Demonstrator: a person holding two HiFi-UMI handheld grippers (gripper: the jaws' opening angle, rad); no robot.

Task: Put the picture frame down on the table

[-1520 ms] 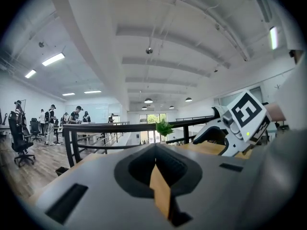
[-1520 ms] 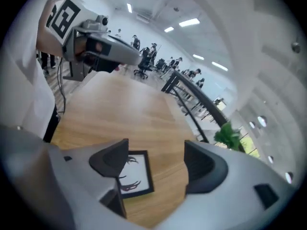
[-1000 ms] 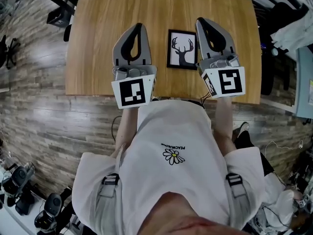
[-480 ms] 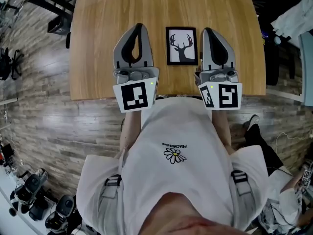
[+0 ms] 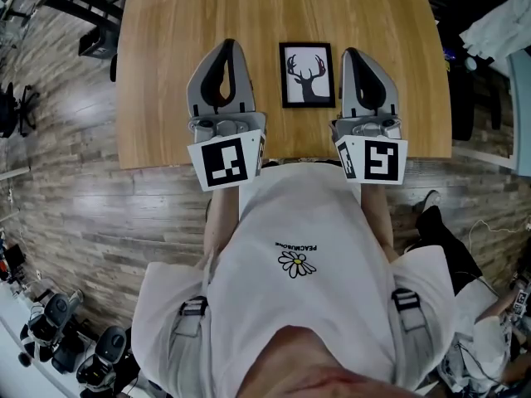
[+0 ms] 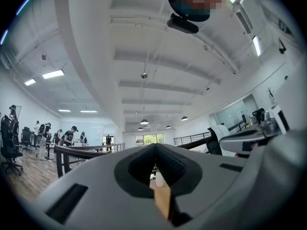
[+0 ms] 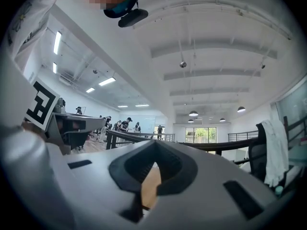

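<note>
Wooden worktop (image 5: pixel 166 56) with picture frame (image 5: pixel 308 75) lying flat between left tool (image 5: pixel 232 45) and right tool (image 5: pixel 351 53), both closed empty, clear of it; placing looks done, only pulling tools back maybe left.

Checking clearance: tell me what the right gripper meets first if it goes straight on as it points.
Nothing near, it seems. The right gripper points along the table, beside the picture frame, not at it. Ahead lies only bare wood to the far edge; its height above the table is unclear.
</note>
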